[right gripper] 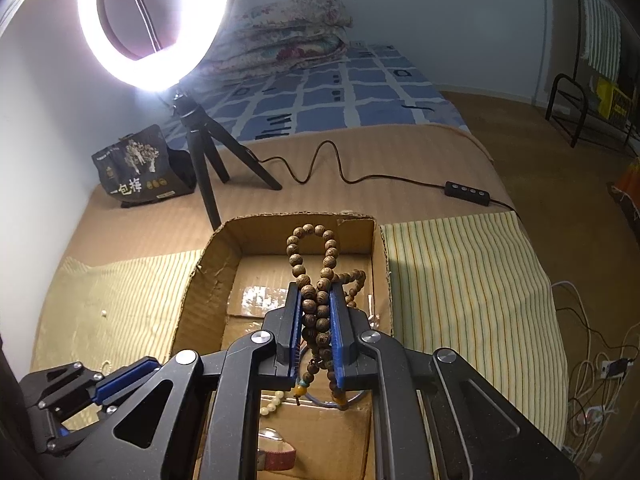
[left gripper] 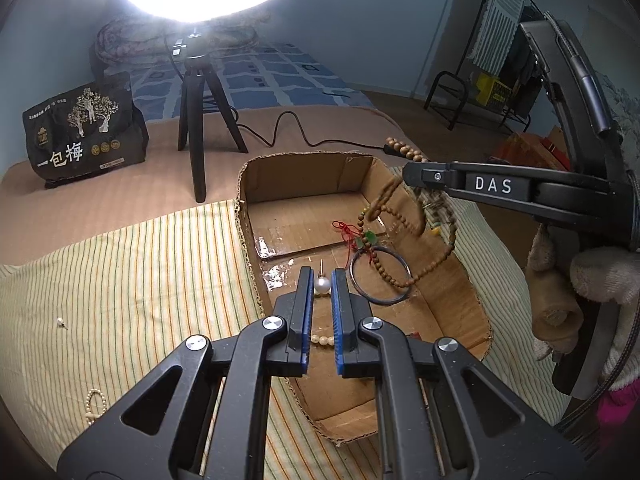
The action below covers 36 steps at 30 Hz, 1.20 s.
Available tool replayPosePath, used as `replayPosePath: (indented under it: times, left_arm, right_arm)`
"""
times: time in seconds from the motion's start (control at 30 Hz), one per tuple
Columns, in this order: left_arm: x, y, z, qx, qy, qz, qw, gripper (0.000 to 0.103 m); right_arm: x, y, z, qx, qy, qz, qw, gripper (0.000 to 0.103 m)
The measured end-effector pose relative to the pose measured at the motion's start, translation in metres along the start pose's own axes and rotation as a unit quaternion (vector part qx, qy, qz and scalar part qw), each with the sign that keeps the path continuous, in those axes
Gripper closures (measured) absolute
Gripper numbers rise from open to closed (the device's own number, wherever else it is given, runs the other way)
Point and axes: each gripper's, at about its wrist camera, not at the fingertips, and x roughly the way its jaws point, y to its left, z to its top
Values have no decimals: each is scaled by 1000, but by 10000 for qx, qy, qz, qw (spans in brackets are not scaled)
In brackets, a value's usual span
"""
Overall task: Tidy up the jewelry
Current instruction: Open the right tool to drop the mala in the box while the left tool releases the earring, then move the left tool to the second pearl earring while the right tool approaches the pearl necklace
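Note:
My left gripper (left gripper: 321, 280) is shut on a pearl pin (left gripper: 322, 285) just above the floor of the open cardboard box (left gripper: 448, 300). My right gripper (right gripper: 316, 292) is shut on a string of brown wooden beads (right gripper: 316, 256) and holds it over the box (right gripper: 192, 304); in the left wrist view the beads (left gripper: 404, 248) hang from the right gripper (left gripper: 408, 174). In the box lie a dark bangle (left gripper: 379, 276), a red cord with a green charm (left gripper: 362, 238), cream beads (left gripper: 323, 339) and a watch with a red strap (right gripper: 276, 458).
A cream bead bracelet (left gripper: 94, 404) and a small white piece (left gripper: 61, 323) lie on the striped cloth (left gripper: 140, 300) left of the box. A ring light on a tripod (left gripper: 196, 120), a black bag (left gripper: 84, 132) and a cable with a switch (right gripper: 468, 192) stand behind.

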Motion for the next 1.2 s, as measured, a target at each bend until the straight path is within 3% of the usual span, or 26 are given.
replayPosePath:
  times: [0.03,0.1,0.13,0.17,0.2,0.23,0.3,0.43,1.2]
  left_arm:
    - [0,0,0,-7,5,19,10000,97]
    - [0,2,-1,-35,29,39,10000,91]
    - [0,4,-1,-57,33,58,10000,73]
    - [0,5,-1,-91,11,83,9999,61]
    - [-2,6,-1,-117,-37,92,9999,44]
    - [-3,7,-1,-130,-90,97,9998,40]
    - [-5,8,0,-122,-116,121,9998,40]
    - [-8,10,-1,-106,-118,120,9998,36]
    - [-48,24,-6,-67,-404,263,9988,34]
  right_arm:
    - [0,0,0,2,-6,-26,10000,90]
    - [1,0,0,21,1,-104,9999,75]
    - [1,0,0,45,1,-138,9999,59]
    - [1,-1,0,68,-10,-160,9998,48]
    - [1,-2,-1,84,-27,-176,9998,46]
    - [0,-2,0,104,-38,-202,9997,45]
    - [1,-2,0,112,-11,-267,9996,44]
    - [0,-3,0,149,-1,-437,9989,32]
    - [-42,28,-3,-187,-349,-587,9975,32]
